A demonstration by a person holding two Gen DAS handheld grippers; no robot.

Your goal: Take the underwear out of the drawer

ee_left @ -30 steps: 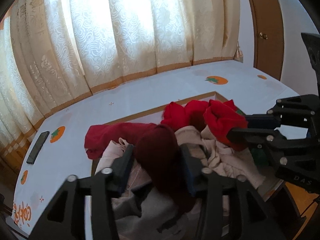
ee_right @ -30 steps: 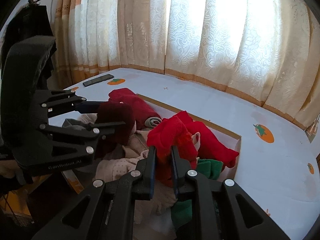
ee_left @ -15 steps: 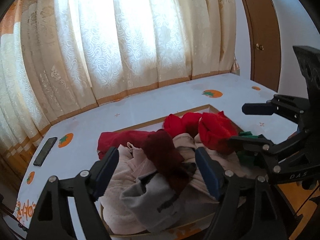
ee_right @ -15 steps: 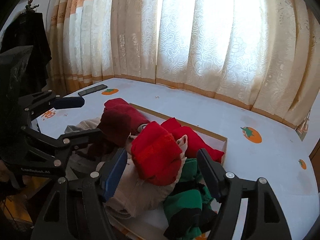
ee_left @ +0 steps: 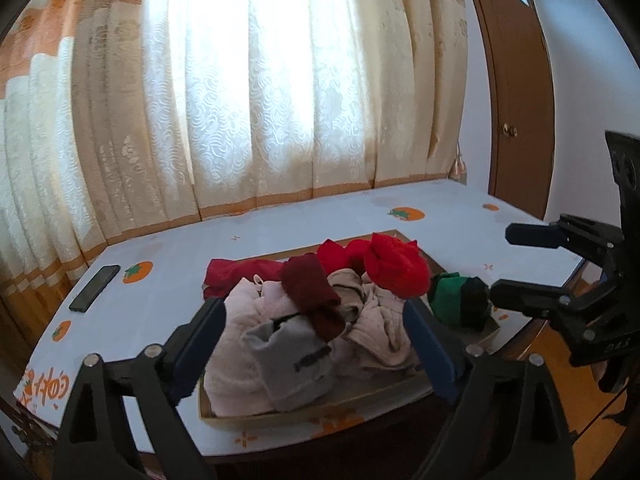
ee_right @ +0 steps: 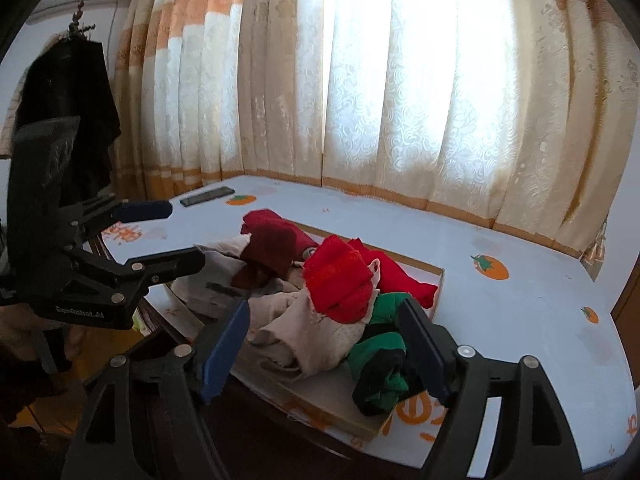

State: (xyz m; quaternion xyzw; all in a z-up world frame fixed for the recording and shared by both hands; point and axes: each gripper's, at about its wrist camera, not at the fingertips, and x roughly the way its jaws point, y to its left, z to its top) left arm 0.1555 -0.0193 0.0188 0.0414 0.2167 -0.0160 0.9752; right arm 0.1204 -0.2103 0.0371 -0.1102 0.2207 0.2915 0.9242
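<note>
A shallow cardboard-coloured drawer lies on the pale blue surface, which is smooth and printed with orange fruit motifs. Soft, crumpled underwear fills the drawer in a loose heap at lower centre of both views: a bright red knit bundle on top, a dark maroon piece left of it in the left wrist view, another deep red piece at the heap's far left edge, a grey piece with a dark printed band at the front, pale pink-beige ribbed cloth underneath, and a green-and-black roll at the drawer's right end.

The left claw stands wide, its two blue-padded fingers either side of the heap in the frame, pressing on nothing; its jaws have just been opening. The right claw is likewise spread wide with nothing gripped, its jaws having just been opening too; two flat blue pads face each other over the beige cloth.

One flat black phone lies at mid left on the surface. Cream brocade curtains with orange bands hang behind in vertical folds. A brown wooden door stands at upper right.
</note>
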